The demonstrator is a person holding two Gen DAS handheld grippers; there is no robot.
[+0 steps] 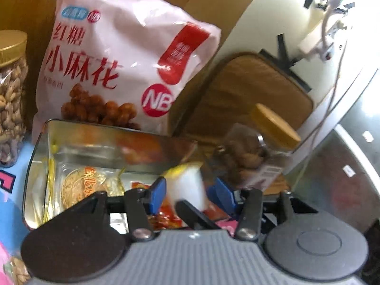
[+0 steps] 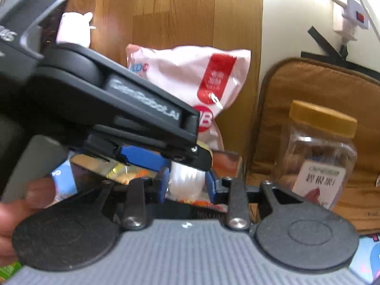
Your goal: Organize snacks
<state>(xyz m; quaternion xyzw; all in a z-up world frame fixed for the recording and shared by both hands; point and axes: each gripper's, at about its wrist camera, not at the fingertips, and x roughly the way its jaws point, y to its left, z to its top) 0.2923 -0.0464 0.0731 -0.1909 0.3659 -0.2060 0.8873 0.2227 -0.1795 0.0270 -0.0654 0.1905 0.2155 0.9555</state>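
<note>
Left wrist view shows your left gripper clamped on a white-and-yellow snack packet above the open tin. Your right gripper straddles that packet; whether it pinches, you cannot tell

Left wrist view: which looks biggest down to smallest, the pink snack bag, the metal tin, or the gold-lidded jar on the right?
1. pink snack bag
2. metal tin, partly hidden behind the claw
3. gold-lidded jar
The tin is nearer the camera, so bag versus tin is unsure.

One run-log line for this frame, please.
stage: sorting snacks | left hand-held gripper: around white packet, grip unclear | right hand-held gripper: around same packet, grip unclear | tin: open, snacks inside
</note>
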